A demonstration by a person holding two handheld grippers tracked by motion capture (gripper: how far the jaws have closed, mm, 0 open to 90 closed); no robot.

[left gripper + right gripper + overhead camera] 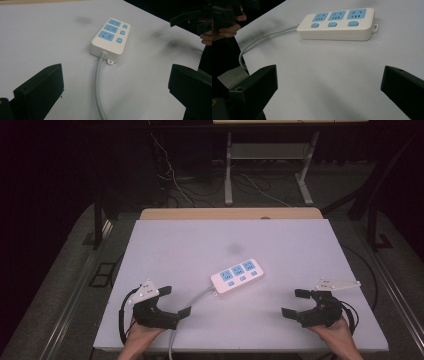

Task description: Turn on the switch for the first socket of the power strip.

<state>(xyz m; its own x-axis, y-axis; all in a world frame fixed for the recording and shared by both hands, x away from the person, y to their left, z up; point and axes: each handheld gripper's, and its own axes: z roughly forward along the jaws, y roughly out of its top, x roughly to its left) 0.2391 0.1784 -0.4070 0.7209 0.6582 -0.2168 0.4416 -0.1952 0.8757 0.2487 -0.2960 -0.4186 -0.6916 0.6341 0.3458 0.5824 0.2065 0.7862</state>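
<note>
Covering most of the high view, a white table top [280, 240] sits on a wooden bench whose edge shows along the far side [230, 213]. Dark floor surrounds it; a metal stand [265, 165] and loose cables [170, 175] lie beyond.

Left gripper [172, 300]: near the front-left edge of the table, held in a hand [142, 340] coming in from the bottom. Jaws spread wide apart, nothing between them. Grey three-cornered plate on top. In the left gripper view its two black jaws stand at the bottom corners [115, 85], bare white surface between them, with the grey cord running up through the gap.

Right gripper [295, 303]: near the front-right edge, held in the other hand [335, 332]. Jaws likewise wide apart and holding nothing. In the right gripper view [329, 87] the jaws frame plain table top.

Power strip [238, 275]: lies flat near the middle of the table, between the two grippers and a little farther from the person, well apart from both. White body, angled, three blue sockets in a row, each with a blue switch beside it [332, 24]. Small mounting tab at each visible end [110, 60].

Grey cord [192, 302]: leaves the strip's end nearer the left gripper, curves toward the front edge, passes just beside the left gripper and drops over the edge.

Faint dark smudge [233, 248] on the surface beyond the strip.
</note>
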